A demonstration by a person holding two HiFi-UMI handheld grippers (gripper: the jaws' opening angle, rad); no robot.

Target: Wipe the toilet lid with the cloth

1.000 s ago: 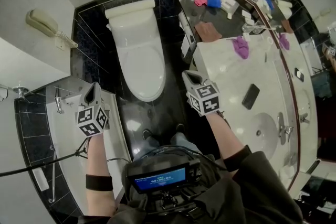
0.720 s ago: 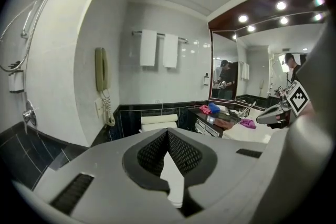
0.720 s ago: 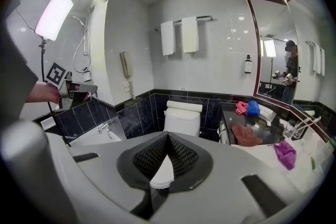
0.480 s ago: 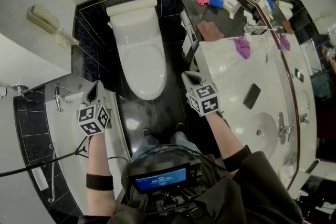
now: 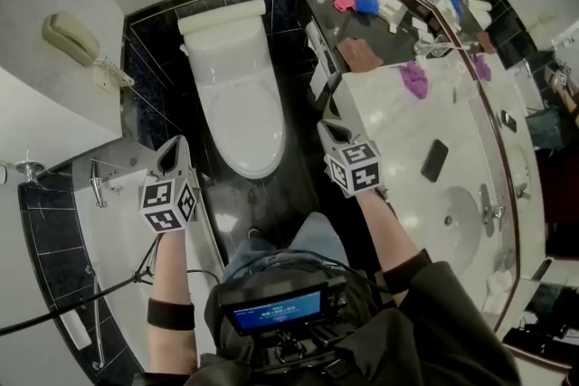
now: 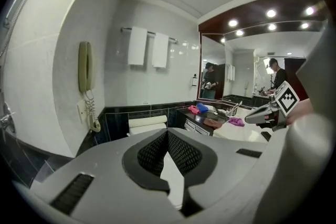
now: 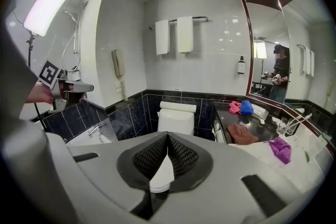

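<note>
Left tongs (image 5: 176,145) and right tongs (image 5: 327,127) are closed and empty; the purple cloth (image 5: 414,79) lies at the worktop's (image 5: 398,149) far edge, nearer the right tongs.

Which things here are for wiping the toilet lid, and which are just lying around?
For the job: toilet lid, purple cloth (or another cloth), left tongs, right tongs, both shut.
Just lying about: wall telephone, black phone, hanging towels.

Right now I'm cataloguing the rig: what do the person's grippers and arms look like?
Left gripper and right gripper are grey tapered shells with black ribbed pads; each carries a white cube with black square markers. The left arm wears a black band, the right a dark sleeve.
</note>
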